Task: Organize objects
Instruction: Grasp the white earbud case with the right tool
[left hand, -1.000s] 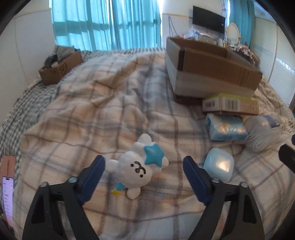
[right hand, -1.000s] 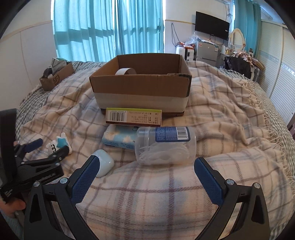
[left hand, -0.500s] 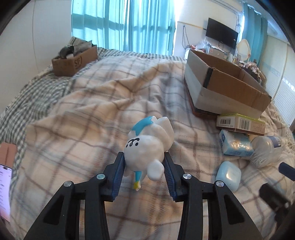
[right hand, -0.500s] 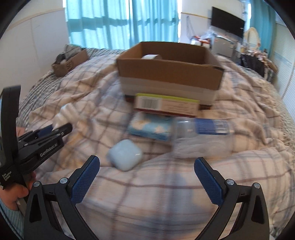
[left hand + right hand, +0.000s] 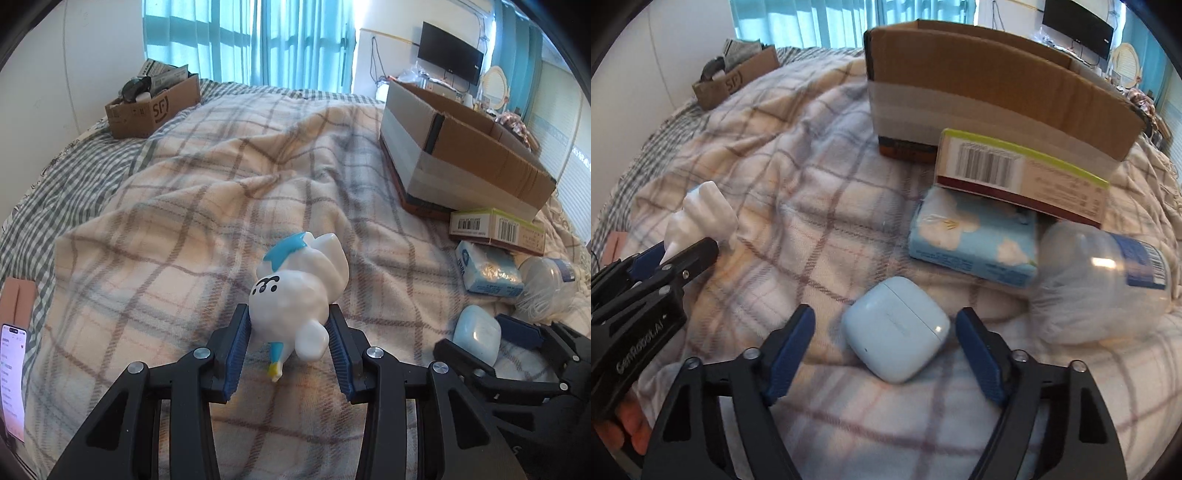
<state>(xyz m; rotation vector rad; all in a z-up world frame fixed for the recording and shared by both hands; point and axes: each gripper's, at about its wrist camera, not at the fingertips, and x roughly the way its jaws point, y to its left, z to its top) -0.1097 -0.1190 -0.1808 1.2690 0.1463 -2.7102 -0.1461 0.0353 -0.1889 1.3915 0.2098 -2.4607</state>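
Note:
My left gripper (image 5: pixel 290 345) is shut on a white toy figure with a blue star (image 5: pixel 295 291) and holds it just above the plaid blanket; the toy also shows in the right wrist view (image 5: pixel 701 221). My right gripper (image 5: pixel 886 350) is open, its jaws on either side of a pale blue earbud case (image 5: pixel 895 328) that lies on the blanket; the case also shows in the left wrist view (image 5: pixel 476 334). The big open cardboard box (image 5: pixel 979 81) stands behind.
A flat barcoded carton (image 5: pixel 1019 173), a blue tissue pack (image 5: pixel 971 236) and a clear plastic bottle on its side (image 5: pixel 1104 288) lie in front of the big box. A small box of clutter (image 5: pixel 155 107) sits far left. A phone (image 5: pixel 13 380) lies at the bed's left edge.
My left gripper closed on the toy and lifted it. My right gripper moved down and left, from over the bottle to around the earbud case, jaws narrowing.

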